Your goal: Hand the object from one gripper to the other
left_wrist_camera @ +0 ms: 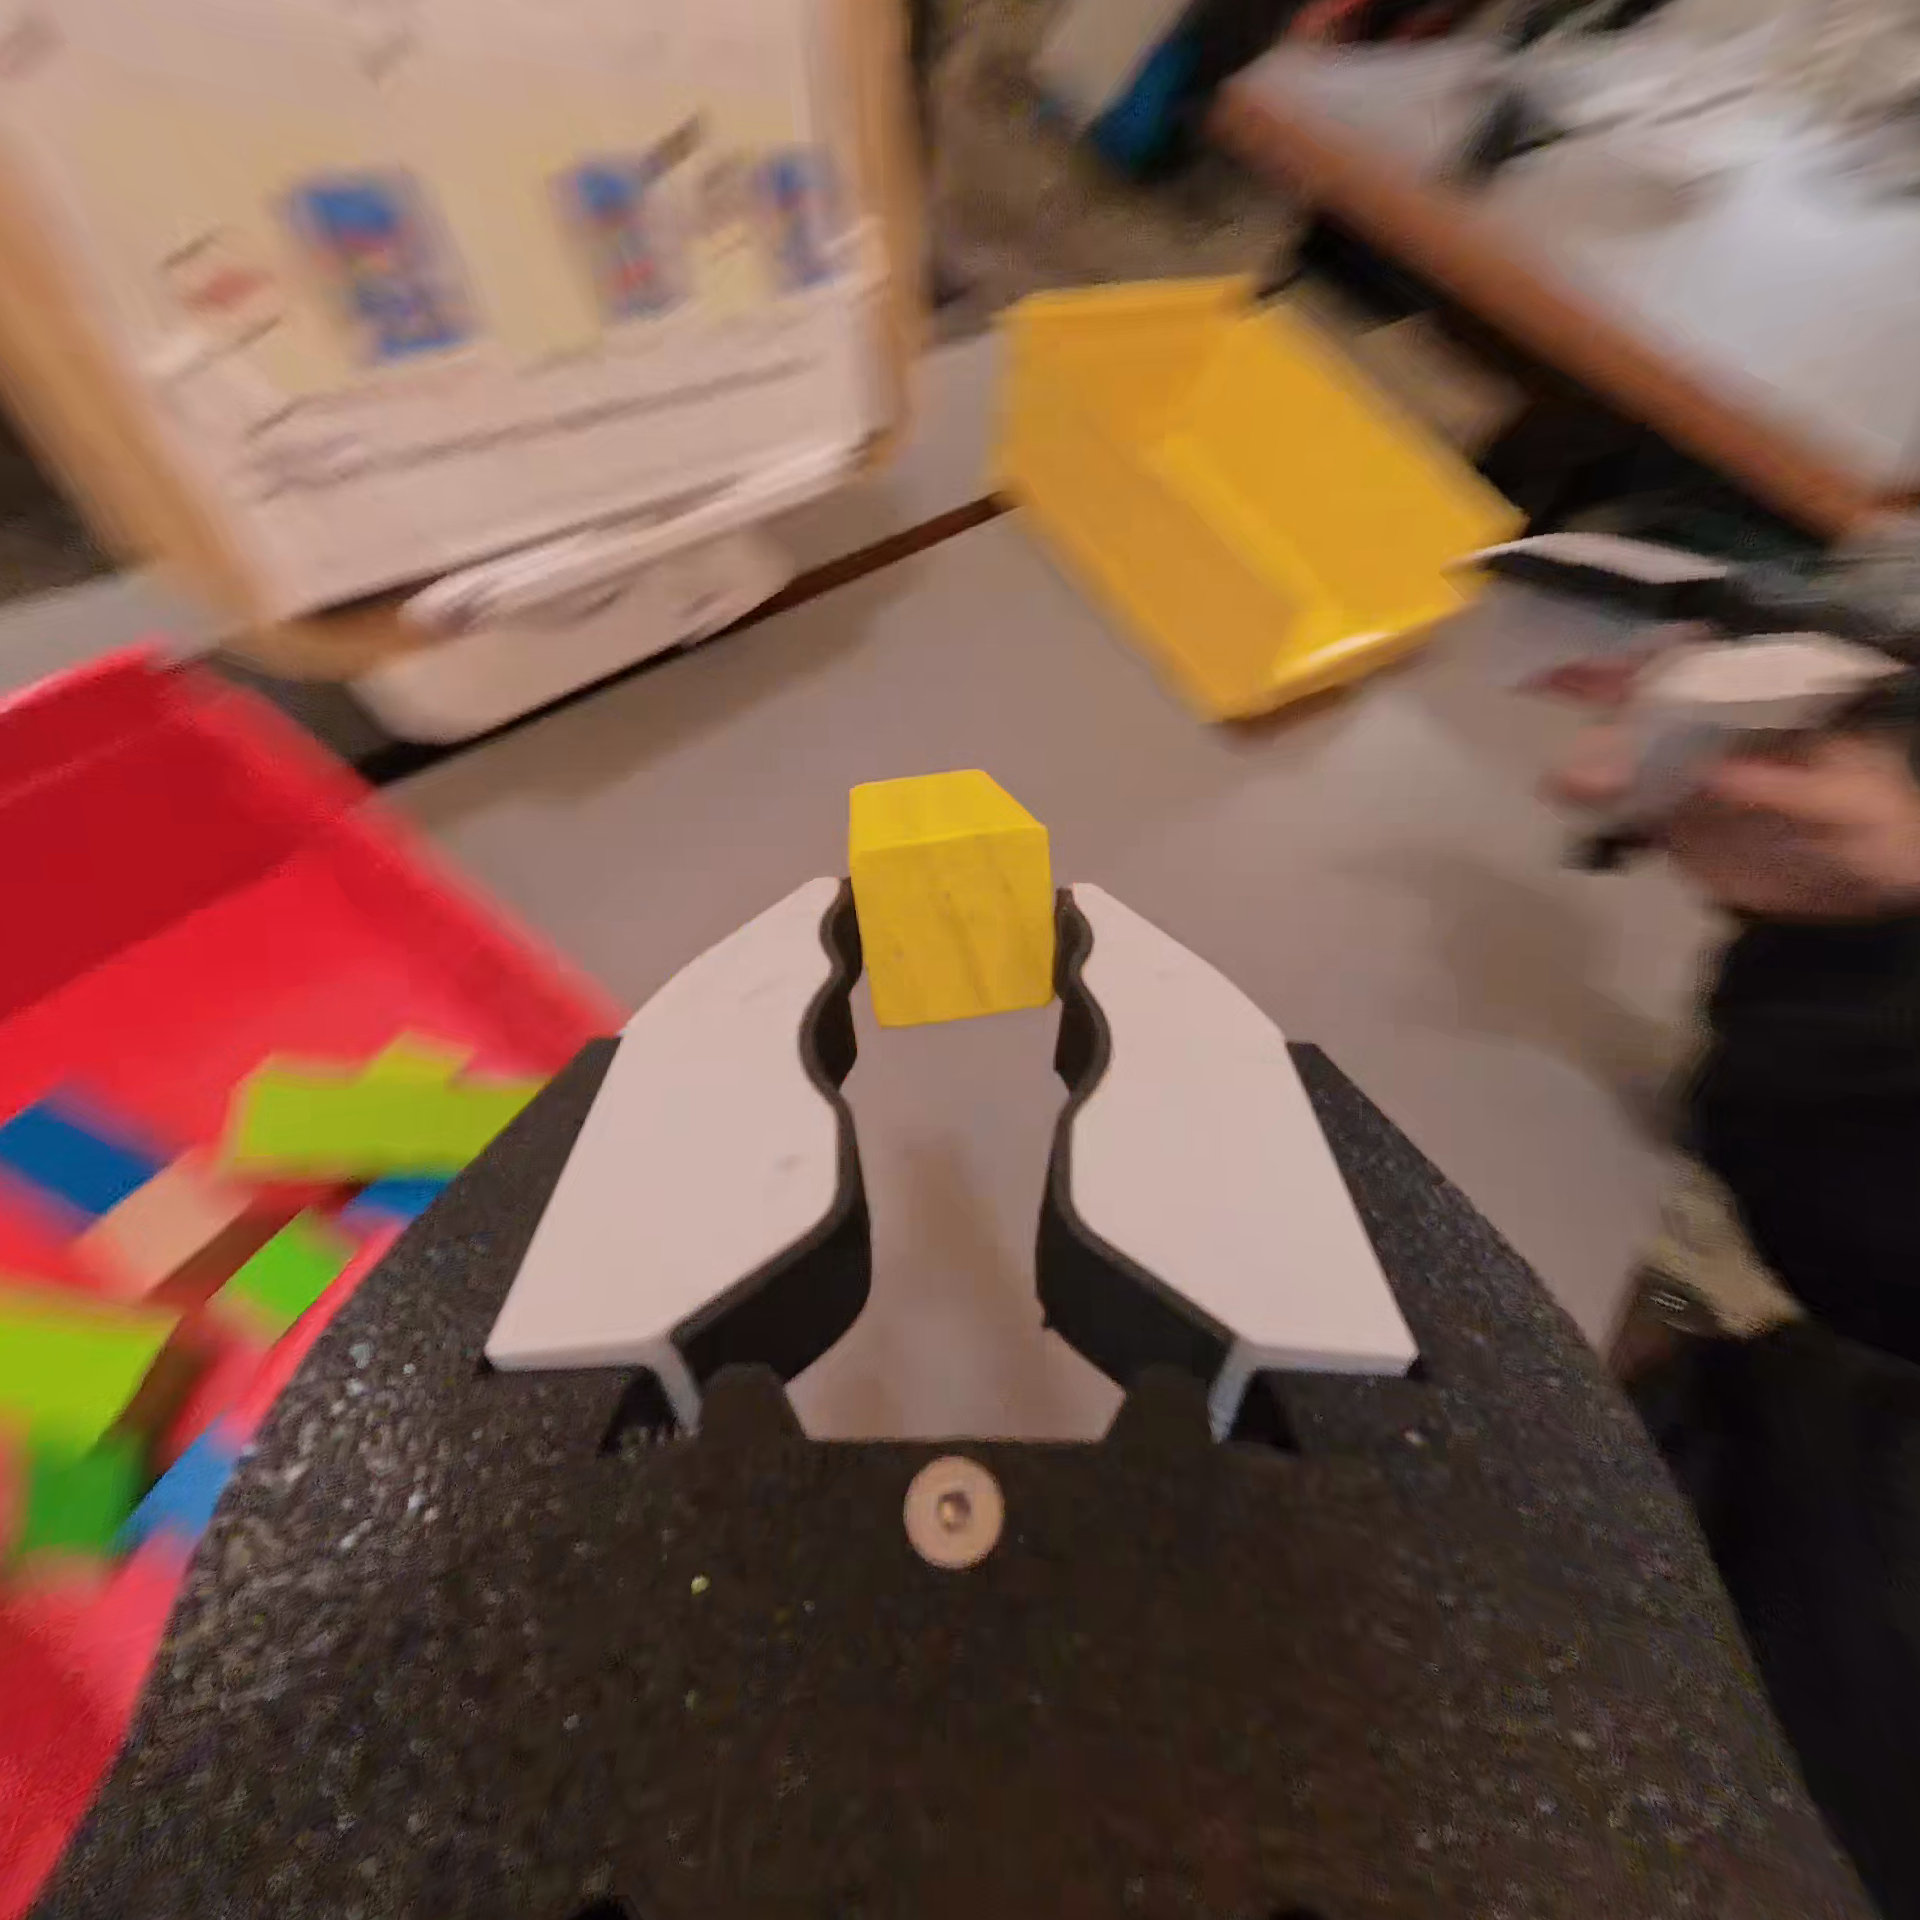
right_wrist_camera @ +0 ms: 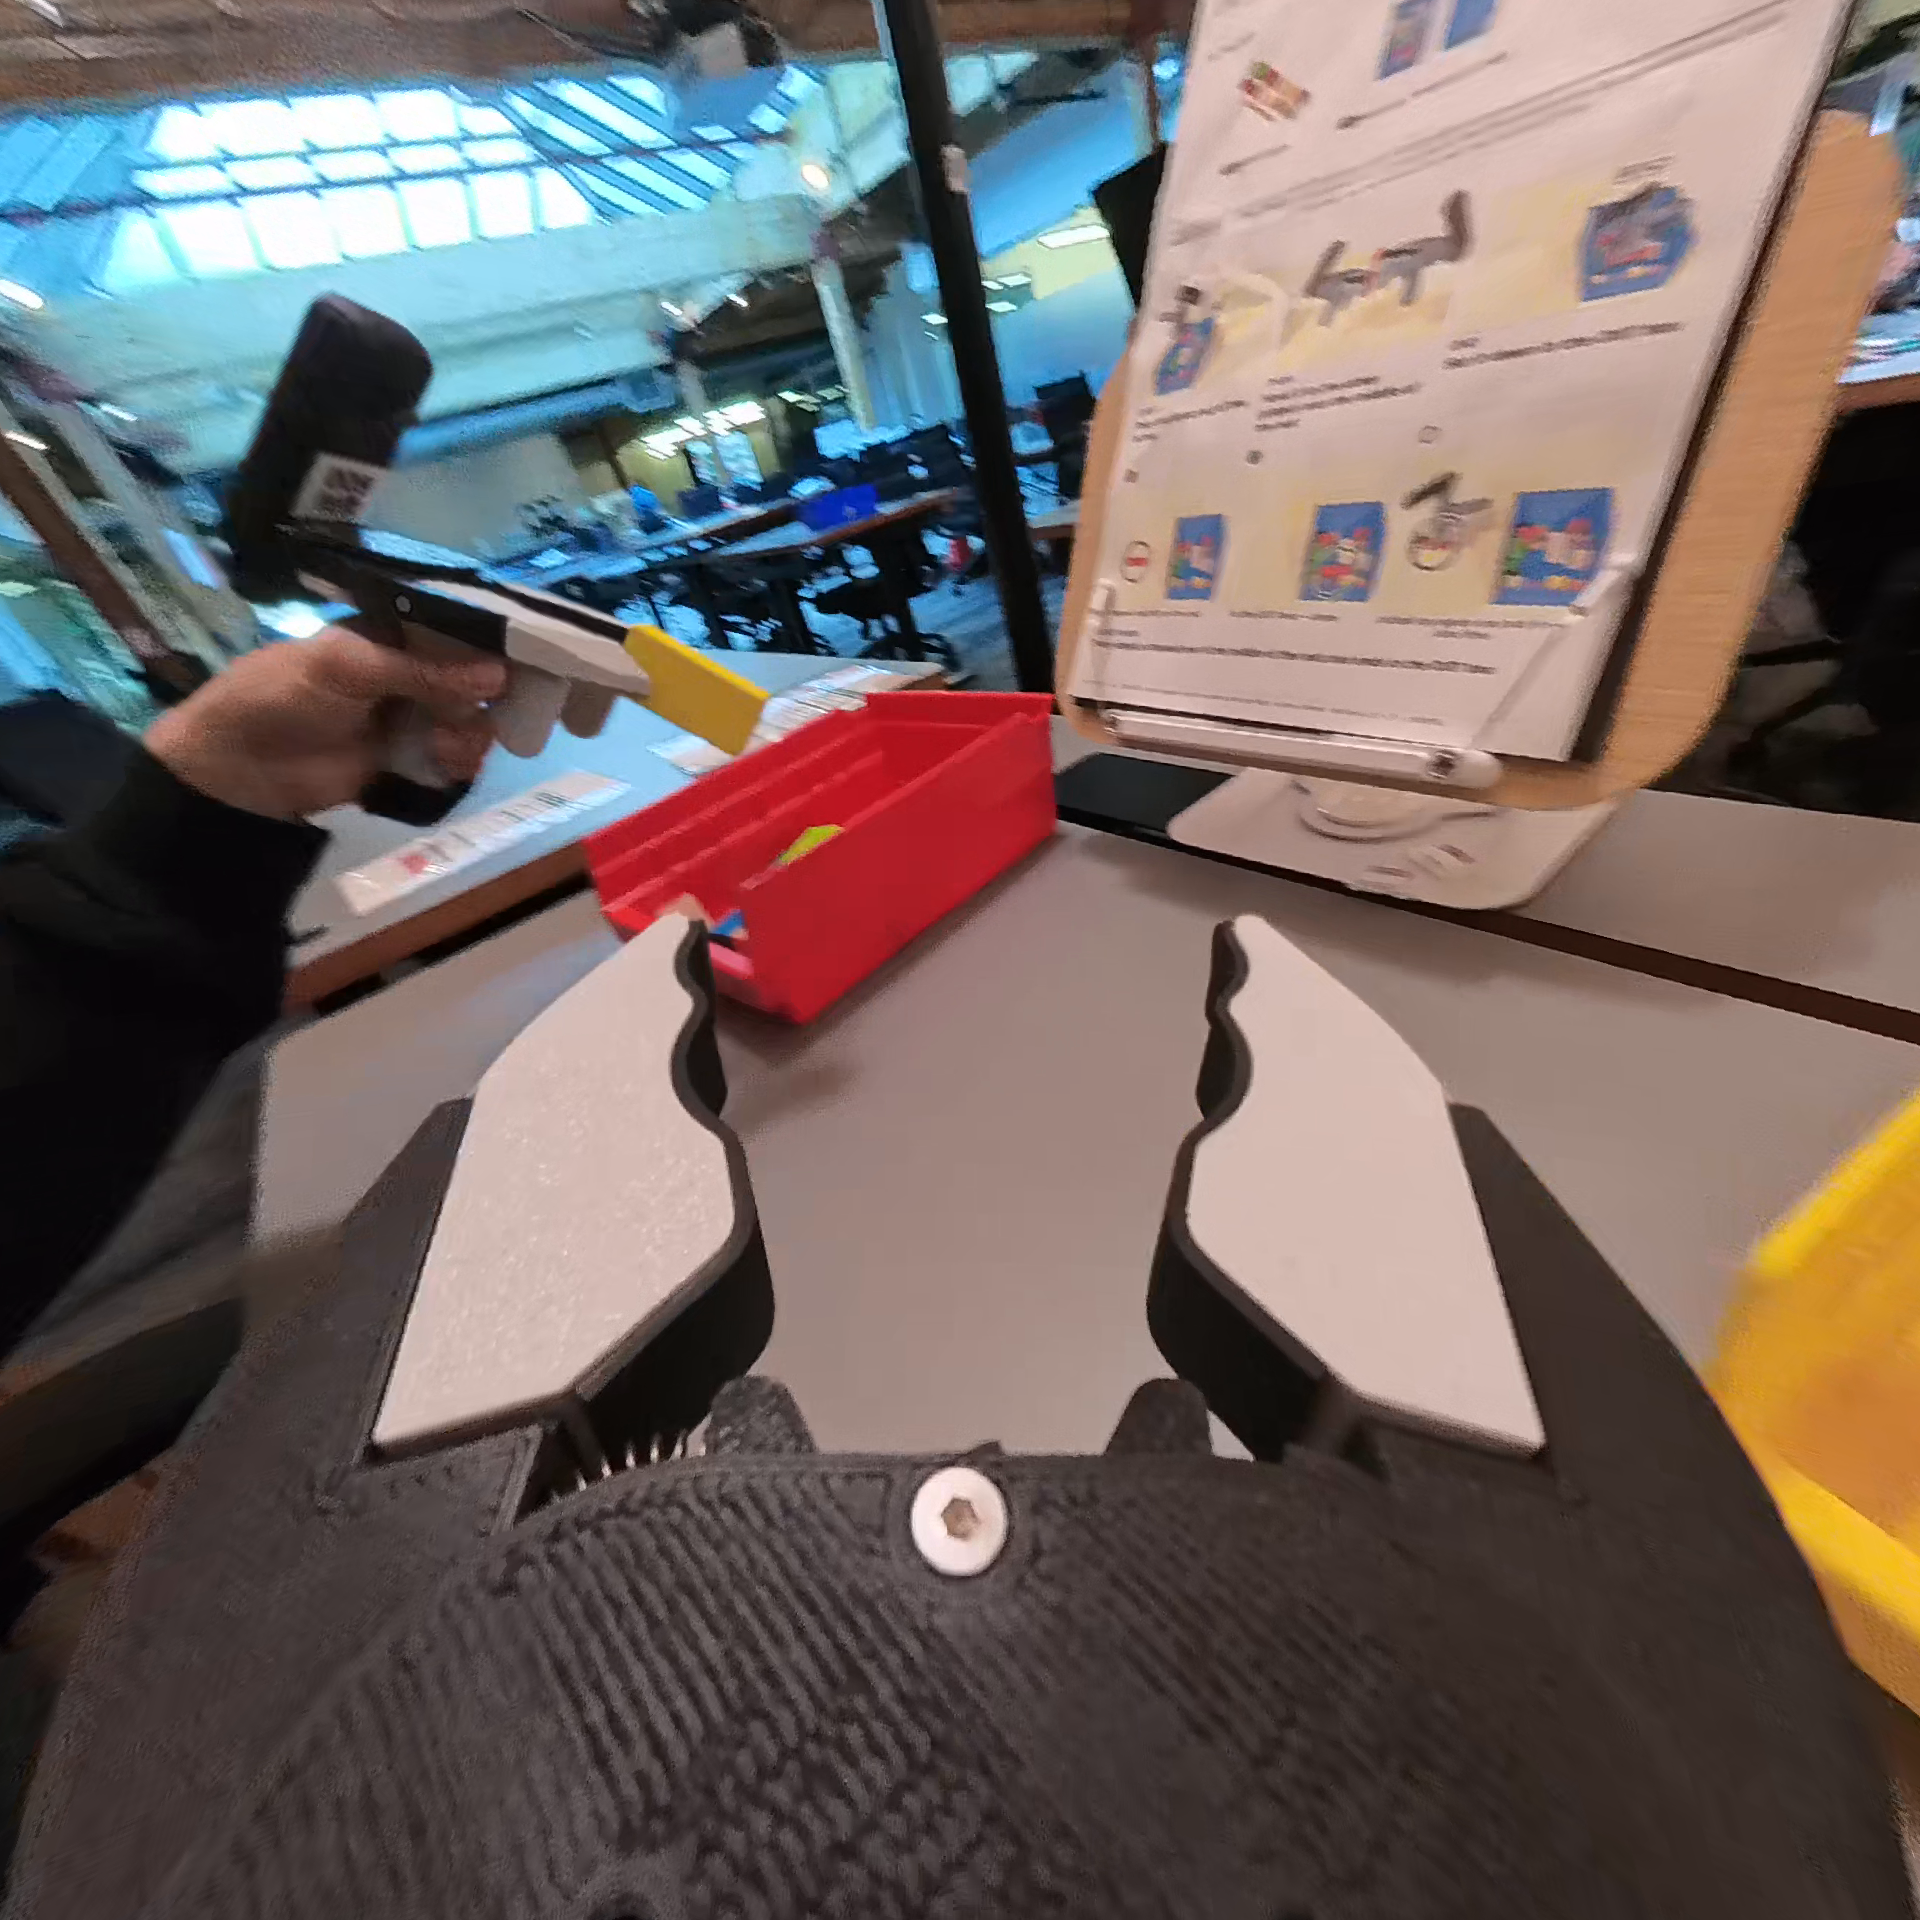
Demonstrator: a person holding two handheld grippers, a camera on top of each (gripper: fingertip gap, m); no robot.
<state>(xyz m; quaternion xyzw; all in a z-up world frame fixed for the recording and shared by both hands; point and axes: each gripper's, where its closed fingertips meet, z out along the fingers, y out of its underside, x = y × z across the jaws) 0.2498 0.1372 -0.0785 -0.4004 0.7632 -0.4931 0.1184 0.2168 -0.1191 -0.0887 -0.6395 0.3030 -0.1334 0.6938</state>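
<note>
**Yellow block held aloft in left gripper; right gripper open**

Yellow block [left_wrist_camera: 951, 899]: painted wood, long and rectangular when seen side-on from the right wrist view [right_wrist_camera: 698, 688], square end-on from the left. Clamped at the tips of the left gripper [left_wrist_camera: 954, 914], both dark pads pressed against its side faces, most of its length sticking out beyond the fingers. Carried in the air above the grey tabletop [left_wrist_camera: 727, 821], touching nothing else.

Left gripper, pose: held by a hand [right_wrist_camera: 312, 717] in a dark sleeve, up and to the left of the red bin, pointing down and rightward.

Right gripper [right_wrist_camera: 961, 997]: fingers spread wide, nothing between them, hovering low over the tabletop and aimed at the red bin. In the left wrist view it appears at the right edge [left_wrist_camera: 1621, 582], heavily blurred.

Hard to make out: the left wrist view is motion-smeared apart from its own gripper and the block.

Surroundings: red bin [right_wrist_camera: 883, 831] with green, blue and other blocks [left_wrist_camera: 343, 1122] inside; yellow bin [left_wrist_camera: 1247, 488], cut off at the right edge of the right wrist view; an instruction sheet on a wooden board with a white stand [right_wrist_camera: 1455, 364] at the back of the tabletop.
</note>
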